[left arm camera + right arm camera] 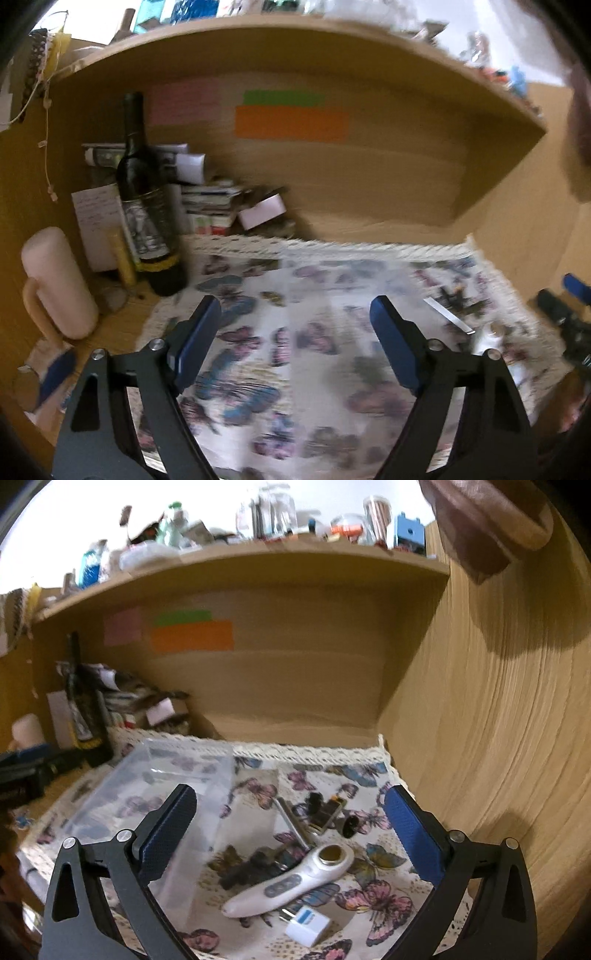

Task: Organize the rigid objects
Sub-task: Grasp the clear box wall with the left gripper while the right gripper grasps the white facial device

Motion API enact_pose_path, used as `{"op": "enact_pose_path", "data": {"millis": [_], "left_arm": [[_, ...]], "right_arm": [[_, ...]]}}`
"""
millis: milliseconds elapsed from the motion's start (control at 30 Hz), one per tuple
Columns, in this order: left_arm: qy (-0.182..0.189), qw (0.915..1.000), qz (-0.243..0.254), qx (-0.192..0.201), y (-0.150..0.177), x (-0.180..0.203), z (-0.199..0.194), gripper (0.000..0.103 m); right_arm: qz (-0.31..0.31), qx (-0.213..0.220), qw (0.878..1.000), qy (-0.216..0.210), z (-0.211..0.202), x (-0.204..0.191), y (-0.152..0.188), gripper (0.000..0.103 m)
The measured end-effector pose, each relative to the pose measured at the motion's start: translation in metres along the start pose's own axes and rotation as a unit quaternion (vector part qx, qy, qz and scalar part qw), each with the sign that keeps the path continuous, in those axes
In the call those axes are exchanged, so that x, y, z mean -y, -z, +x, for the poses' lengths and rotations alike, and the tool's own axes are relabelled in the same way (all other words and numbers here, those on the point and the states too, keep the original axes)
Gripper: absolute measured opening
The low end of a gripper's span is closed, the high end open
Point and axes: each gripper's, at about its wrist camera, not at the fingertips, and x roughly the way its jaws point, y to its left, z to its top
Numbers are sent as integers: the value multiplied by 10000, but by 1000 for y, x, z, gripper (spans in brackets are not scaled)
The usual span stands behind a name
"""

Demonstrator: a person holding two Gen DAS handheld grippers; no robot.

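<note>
In the right wrist view my right gripper [291, 819] is open and empty above a butterfly-print cloth [373, 890]. Between and below its fingers lie a white handheld device [291, 882], a white plug adapter [307, 925], a dark lumpy object [247, 867], a metal bar [293, 823], a small gold-edged rectangular item [328, 814] and a small black cylinder [350, 825]. A clear plastic box [162, 790] stands to the left. In the left wrist view my left gripper [295, 317] is open and empty over the cloth [303, 354]. A flat metal piece [448, 315] lies to its right.
A dark wine bottle [147, 199], a pink mug [55, 284], a yellow candle [123, 258] and stacked papers and boxes [218, 206] fill the desk's back left. A wooden shelf [258, 561] loaded with jars hangs overhead. A wooden side wall [498, 738] closes the right.
</note>
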Motion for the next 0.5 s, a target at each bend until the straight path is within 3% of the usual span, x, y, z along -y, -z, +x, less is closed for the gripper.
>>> {"op": "enact_pose_path", "data": {"millis": [133, 300, 500], "left_arm": [[50, 9984, 188, -525, 0, -14, 27, 64], [469, 9907, 156, -1267, 5, -25, 57, 44], [841, 9800, 315, -1773, 13, -17, 74, 26]], "right_arm": [[96, -329, 9993, 136, 16, 6, 3, 85], [248, -788, 9962, 285, 33, 15, 9, 73], [374, -1399, 9886, 406, 46, 21, 24, 68]]}}
